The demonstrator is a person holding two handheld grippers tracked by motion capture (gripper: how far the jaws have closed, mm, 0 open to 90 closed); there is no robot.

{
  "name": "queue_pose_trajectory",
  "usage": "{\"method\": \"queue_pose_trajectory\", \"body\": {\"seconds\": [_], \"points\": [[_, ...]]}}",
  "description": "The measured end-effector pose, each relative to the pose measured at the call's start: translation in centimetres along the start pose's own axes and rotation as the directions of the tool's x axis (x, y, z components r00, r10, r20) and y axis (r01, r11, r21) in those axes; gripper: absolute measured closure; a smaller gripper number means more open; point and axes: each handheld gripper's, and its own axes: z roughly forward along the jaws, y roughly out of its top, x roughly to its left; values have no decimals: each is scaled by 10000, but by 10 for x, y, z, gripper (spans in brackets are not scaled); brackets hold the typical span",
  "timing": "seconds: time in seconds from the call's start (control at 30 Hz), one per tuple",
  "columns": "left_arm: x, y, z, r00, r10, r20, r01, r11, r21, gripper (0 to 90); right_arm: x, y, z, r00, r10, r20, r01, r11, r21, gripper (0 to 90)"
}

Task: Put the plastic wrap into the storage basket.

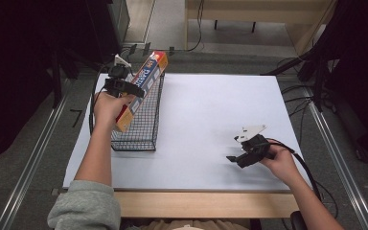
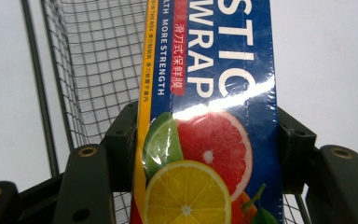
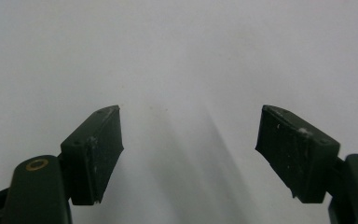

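left gripper [image 2: 205, 154]: clamped on long blue plastic-wrap box [image 1: 141, 88], tilted for black wire basket [image 1: 141, 129] | right gripper [image 3: 189, 154]: jaws apart, nothing held

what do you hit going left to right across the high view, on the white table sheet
Left gripper, shut on the long blue and orange plastic wrap box → black wire mesh basket → bare stretch of white table sheet → right gripper, jaws open with nothing between them.
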Motion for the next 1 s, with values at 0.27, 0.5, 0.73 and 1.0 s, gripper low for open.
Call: {"method": "queue_pose_trajectory", "body": {"seconds": [0.27,0.5,0.73,1.0], "points": [[-3,2,18,9927,-635,-1028,674,9971,347,391,0,0,-1,10000,43,-13,-43,10000,-60,234],[-5,-3,36,9903,-710,-1192,784,9952,585,391,-1,0,-1,9999,123,14,-123,9998,-122,234],[-11,-4,49,9900,-668,-1242,769,9939,790,390,0,1,-1,9999,136,-12,-136,9999,-81,234],[-14,-7,61,9878,-732,-1374,875,9910,1012,389,0,0,-1,9999,160,12,-160,9998,-115,234]]}}
